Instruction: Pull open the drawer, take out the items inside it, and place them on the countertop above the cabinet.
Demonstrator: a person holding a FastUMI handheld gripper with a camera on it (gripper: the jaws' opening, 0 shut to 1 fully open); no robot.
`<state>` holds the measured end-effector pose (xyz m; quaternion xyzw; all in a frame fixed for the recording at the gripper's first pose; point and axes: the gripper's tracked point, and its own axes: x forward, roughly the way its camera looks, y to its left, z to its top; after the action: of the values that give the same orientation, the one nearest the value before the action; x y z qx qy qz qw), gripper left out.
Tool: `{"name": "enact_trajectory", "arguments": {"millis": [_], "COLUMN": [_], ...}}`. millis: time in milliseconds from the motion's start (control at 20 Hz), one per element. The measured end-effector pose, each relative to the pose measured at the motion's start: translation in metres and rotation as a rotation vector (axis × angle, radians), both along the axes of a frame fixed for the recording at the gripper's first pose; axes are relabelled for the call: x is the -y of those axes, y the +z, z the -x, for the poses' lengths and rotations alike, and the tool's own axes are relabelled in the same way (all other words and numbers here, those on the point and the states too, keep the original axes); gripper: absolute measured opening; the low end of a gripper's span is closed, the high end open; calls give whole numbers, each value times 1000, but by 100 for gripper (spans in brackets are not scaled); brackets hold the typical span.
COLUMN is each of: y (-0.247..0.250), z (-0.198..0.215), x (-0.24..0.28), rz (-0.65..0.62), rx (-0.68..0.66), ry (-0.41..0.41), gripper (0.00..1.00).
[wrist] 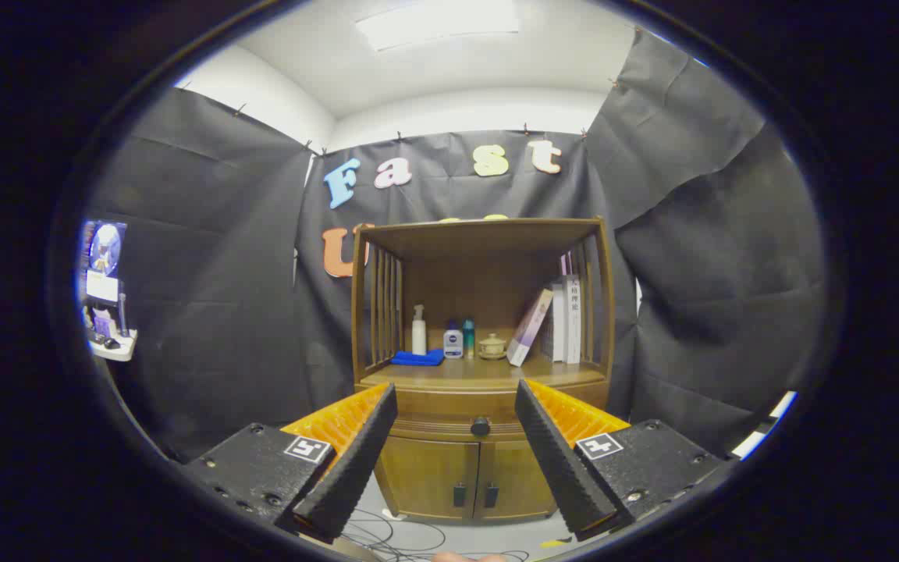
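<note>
A wooden cabinet [481,367] stands ahead against the booth wall. Its drawer [449,415] is closed, with a dark round knob [481,426] at its middle. My gripper [456,394] is open and holds nothing; it hangs well short of the cabinet. The knob shows in the gap between the two fingers, some way beyond them. Above the drawer lies the countertop [488,373], an open shelf with slatted sides. Below the drawer are two closed doors [474,480] with small dark handles.
On the countertop sit a blue cloth [417,358], a white pump bottle [419,331], two small bottles [459,341], a little lidded pot [492,346] and several books [559,320] leaning at the right. Cables [395,538] lie on the floor before the cabinet.
</note>
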<state>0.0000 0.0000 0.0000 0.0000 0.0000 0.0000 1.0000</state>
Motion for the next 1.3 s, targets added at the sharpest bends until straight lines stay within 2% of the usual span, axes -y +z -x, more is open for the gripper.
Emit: {"name": "enact_trajectory", "arguments": {"millis": [750, 1300], "y": [-9, -46], "z": [-13, -56], "x": [21, 39], "rz": [-74, -88], "rx": [-24, -76], "ry": [-29, -48], "gripper": [99, 99]}}
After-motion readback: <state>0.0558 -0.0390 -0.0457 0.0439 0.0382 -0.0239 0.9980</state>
